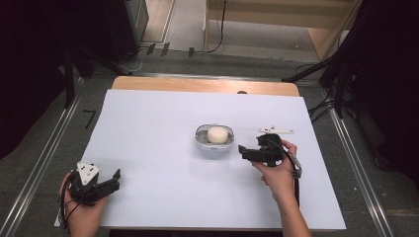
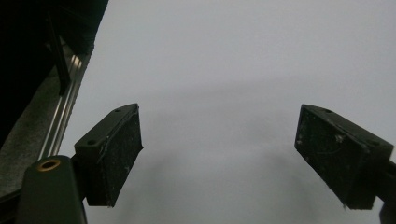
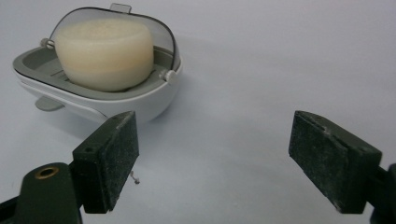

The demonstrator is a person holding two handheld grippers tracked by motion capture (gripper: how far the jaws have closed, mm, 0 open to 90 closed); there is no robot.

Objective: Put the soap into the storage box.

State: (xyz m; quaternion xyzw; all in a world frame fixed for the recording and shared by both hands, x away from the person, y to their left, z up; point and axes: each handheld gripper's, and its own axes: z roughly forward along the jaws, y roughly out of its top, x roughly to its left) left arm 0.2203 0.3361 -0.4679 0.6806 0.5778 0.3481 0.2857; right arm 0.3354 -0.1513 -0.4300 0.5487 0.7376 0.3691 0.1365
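A pale cream, round, matte bar of soap (image 3: 105, 53) sits in a small oval soap dish (image 3: 140, 100) of smooth white plastic with a grey inner tray and a clear hinged lid tipped up behind the soap. In the high view the dish (image 1: 200, 143) lies just right of the frame's middle on the flat white sheet that covers the desk (image 1: 148, 138), whose wooden edge shows along the top.

The right tool (image 1: 245, 152) lies just right of the dish, pointing left at it, apart from it. In the right gripper view its jaws stand released, with bare white sheet between the rough black pads (image 3: 119, 154); the dish sits at the upper left of that frame, beyond the left pad.

The left tool (image 1: 109, 181) rests at the lower left of the high view, well apart from the dish, jaws spread wide over bare sheet.

A small white flat bracket (image 1: 275, 130) lies just above the right hand (image 1: 277, 173), clear of the path to the dish.
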